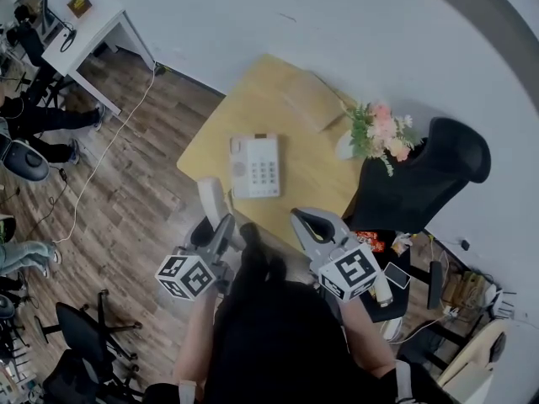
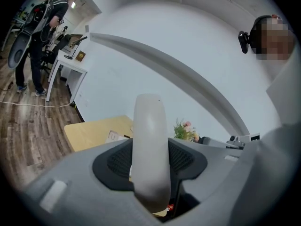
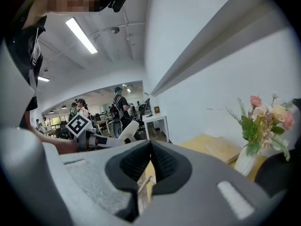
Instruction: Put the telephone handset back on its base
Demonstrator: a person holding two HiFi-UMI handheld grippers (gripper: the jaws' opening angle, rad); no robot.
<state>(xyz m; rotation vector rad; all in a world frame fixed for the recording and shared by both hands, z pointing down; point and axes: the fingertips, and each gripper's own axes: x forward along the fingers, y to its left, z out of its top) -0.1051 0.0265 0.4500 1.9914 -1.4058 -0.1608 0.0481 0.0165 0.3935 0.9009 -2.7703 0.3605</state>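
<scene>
Head view: the left gripper [image 1: 217, 225] has its jaws clamped on the white telephone handset [image 1: 210, 199], which rises out of them and points away from the person. The handset is held in the air at the near left edge of the wooden counter [image 1: 244, 108], close to the near left corner of the telephone base [image 1: 255, 167] but apart from it. The base lies flat on the counter with its keypad to the right. The right gripper [image 1: 310, 220] hovers over the near edge of the counter, to the right of the base and touching nothing. A flat tan board [image 1: 313, 101] lies at the far side of the counter, a vase of pink flowers [image 1: 383, 131] stands at its right edge, and a black chair [image 1: 429, 175] stands just beyond the flowers. Left gripper view: the handset fills the gap between the two dark ribbed pads and stands upright, its rounded end reaching well past the jaws; the counter and flowers show behind it. Right gripper view: the jaws are pressed together with nothing between them, and the left gripper with its handset shows at left, beside the counter.
</scene>
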